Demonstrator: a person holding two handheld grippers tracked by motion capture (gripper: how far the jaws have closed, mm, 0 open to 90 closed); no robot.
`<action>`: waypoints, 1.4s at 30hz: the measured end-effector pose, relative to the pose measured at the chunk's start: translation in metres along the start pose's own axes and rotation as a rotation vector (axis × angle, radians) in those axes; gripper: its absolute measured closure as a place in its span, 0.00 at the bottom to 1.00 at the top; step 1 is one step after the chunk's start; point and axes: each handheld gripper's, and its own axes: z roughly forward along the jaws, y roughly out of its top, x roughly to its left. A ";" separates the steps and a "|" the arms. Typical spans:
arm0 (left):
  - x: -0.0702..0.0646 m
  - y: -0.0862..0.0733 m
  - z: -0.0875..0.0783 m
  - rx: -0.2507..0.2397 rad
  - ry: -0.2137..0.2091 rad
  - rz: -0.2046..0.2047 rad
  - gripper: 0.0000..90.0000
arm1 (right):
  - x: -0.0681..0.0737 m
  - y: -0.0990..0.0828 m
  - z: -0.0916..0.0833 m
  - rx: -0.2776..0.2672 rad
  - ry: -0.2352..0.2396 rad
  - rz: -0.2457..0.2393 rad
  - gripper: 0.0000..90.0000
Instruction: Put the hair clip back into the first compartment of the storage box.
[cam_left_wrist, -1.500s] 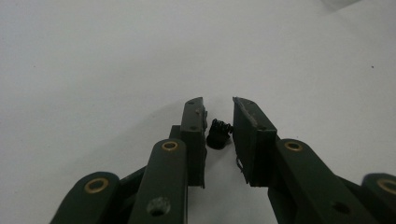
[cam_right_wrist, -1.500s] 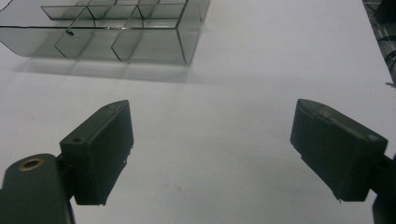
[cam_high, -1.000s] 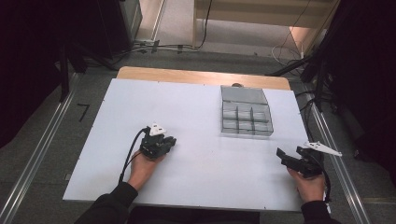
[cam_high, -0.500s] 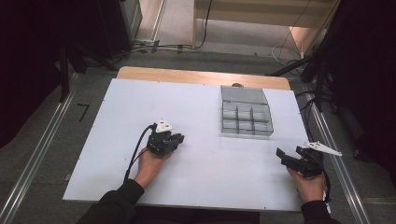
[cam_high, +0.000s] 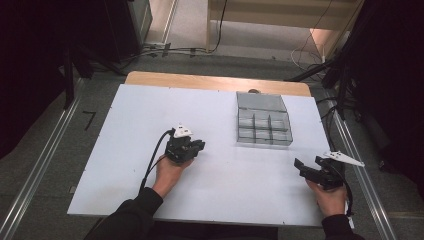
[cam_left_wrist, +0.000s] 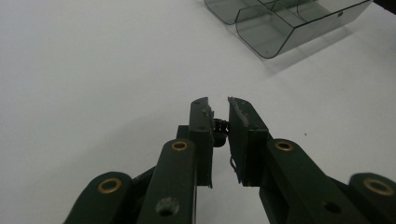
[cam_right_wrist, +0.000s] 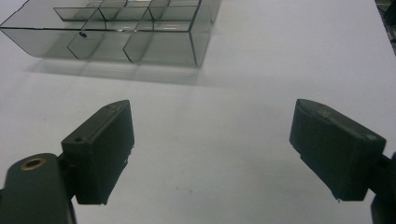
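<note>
Table (cam_high: 125, 150) on the left lies bare and white, broad open room out to its left edge; moving inward, the left gripper (cam_high: 196, 146) sits low over the surface in the person's left hand (cam_high: 170, 170), nose aimed toward the organiser; in the left gripper view its jaws stand nearly together, pinching a small dark spring (cam_left_wrist: 219, 126) between the pads (cam_left_wrist: 201, 122), so it looks loaded; on my read this is the carry step, a part in transit toward a bin; next comes the clear plastic organiser (cam_high: 263, 120), sitting right of centre toward the far edge, its compartments looking unfilled from above; the next move, I'd say, calls for lifting enough to clear the near wall, coming over one cell, then letting the jaws part; the gap between gripper and box is unobstructed tabletop; further right, the right gripper (cam_high: 306, 170) waits near the front right corner, jaws spread wide and holding nothing, the organiser (cam_right_wrist: 116, 35) ahead of it in the right gripper view; mind that corner, since the table's right edge runs just beside that hand.
</note>
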 end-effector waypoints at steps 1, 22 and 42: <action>-0.001 0.002 0.001 -0.008 -0.001 -0.005 0.89 | 0.001 0.000 0.001 -0.002 0.003 -0.003 0.13; -0.011 0.031 0.026 -0.022 -0.009 -0.004 0.89 | 0.002 0.000 0.002 0.003 0.017 -0.008 0.13; -0.027 0.056 0.050 -0.022 -0.020 0.016 0.89 | 0.001 0.000 0.001 0.000 0.024 -0.005 0.13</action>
